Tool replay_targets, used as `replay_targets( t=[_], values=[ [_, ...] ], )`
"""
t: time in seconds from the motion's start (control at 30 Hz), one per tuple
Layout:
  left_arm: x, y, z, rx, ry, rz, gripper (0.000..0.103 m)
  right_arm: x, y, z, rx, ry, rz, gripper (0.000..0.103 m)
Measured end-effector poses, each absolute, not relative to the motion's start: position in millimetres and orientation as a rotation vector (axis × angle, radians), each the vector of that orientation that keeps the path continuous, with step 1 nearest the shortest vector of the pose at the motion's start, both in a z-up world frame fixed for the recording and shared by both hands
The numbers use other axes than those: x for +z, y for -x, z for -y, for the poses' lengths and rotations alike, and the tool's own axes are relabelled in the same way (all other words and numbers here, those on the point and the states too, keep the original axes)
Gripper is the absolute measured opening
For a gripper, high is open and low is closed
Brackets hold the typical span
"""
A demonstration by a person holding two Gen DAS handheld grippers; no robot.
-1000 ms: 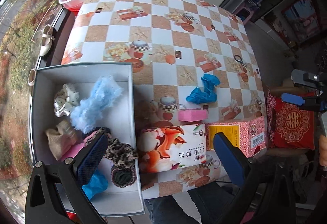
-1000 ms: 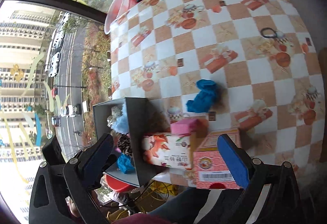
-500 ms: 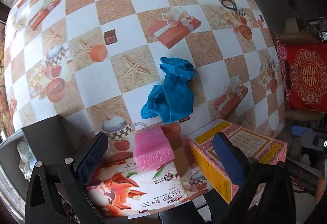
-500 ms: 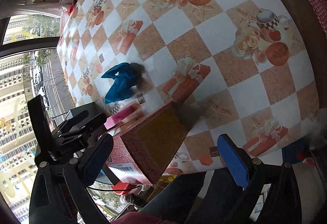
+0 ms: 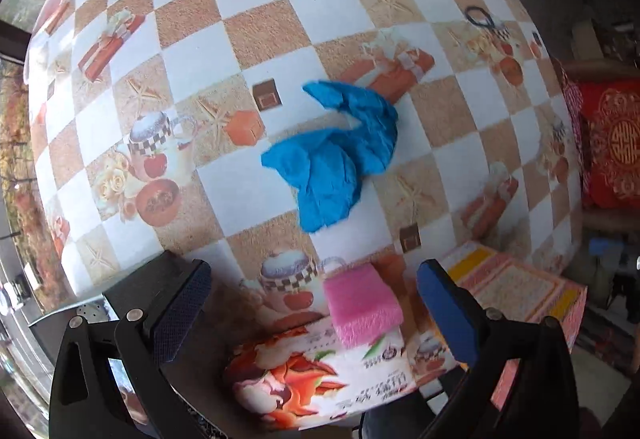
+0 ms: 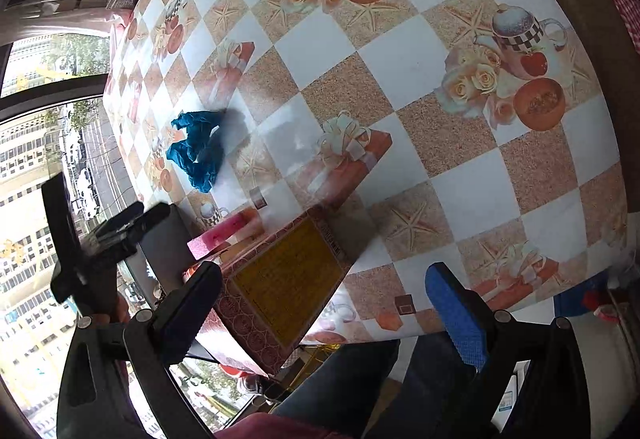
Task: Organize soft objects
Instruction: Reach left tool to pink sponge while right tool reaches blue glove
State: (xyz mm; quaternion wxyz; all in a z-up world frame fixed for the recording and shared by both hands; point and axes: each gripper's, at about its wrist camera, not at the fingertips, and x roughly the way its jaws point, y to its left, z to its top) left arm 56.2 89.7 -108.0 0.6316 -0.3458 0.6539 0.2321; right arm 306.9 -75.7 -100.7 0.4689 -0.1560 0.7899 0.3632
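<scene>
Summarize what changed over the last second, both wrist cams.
The left claw swung off the grey box, now mostly out of view, and advanced toward the blue cloth; it is open and empty. The right claw swung right over the table, also open. Nothing was grasped or released. The cloth, pink sponge, tissue pack and carton stayed put.

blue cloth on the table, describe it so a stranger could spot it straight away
Start at the checkered tablecloth printed with teapots and gift boxes. Past the floral tissue pack and the pink sponge on top of it, the blue cloth lies crumpled on the open table. It is the only solid bright blue, limp thing there.
</scene>
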Motion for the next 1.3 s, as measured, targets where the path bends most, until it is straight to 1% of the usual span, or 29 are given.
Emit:
replay_targets(
  t=[0.1, 0.23, 0.3, 0.37, 0.47, 0.53, 0.6, 0.77, 0.97, 1.13, 1.3],
  values=[
    [-114.6, -51.6, -65.7, 0.443, 0.772, -1.557, 0.103, -102.5, -305.1, 69.2, 0.902, 0.382, -1.940, 0.102],
    [-140.0, -58.8, -51.8, 0.461, 0.677, -1.666, 0.103, -103.1, -299.4, 64.9, 0.915, 0.393, -1.943, 0.102],
    [-143.9, -59.8, -62.5, 0.573, 0.604, -1.662, 0.103, -103.6, -296.8, 64.5, 0.915, 0.401, -1.943, 0.102],
    [-138.0, -56.6, -89.6, 0.743, 0.584, -1.609, 0.103, -103.7, -294.3, 65.0, 0.912, 0.408, -1.939, 0.102],
    [-117.6, -41.3, -131.2, 0.862, 0.762, -1.466, 0.102, -102.9, -293.0, 65.9, 0.906, 0.421, -1.930, 0.102],
    [-105.3, -35.3, -139.8, 0.830, 0.852, -1.393, 0.103, -102.1, -293.0, 65.9, 0.906, 0.425, -1.922, 0.102],
    [-102.0, -34.5, -134.1, 0.803, 0.860, -1.400, 0.103, -102.2, -294.2, 65.2, 0.905, 0.430, -1.918, 0.102],
    [-117.0, -26.1, -102.5, 0.794, 0.931, -1.440, 0.103, -103.0, -294.6, 42.6, 0.931, 0.495, -1.886, 0.102],
    [-124.9, -10.5, -77.9, 0.830, 1.050, -1.409, 0.103, -107.4, -270.1, -39.4, 1.061, 0.682, -1.810, 0.102],
    [-139.0, -1.1, -73.2, 0.882, 1.116, -1.417, 0.102, -134.7, -223.6, -112.6, 1.193, 0.842, -1.794, 0.103],
    [-150.9, 1.1, -72.5, 0.931, 1.120, -1.459, 0.102, -174.0, -177.5, -153.7, 1.240, 0.993, -1.784, 0.103]
  ],
)
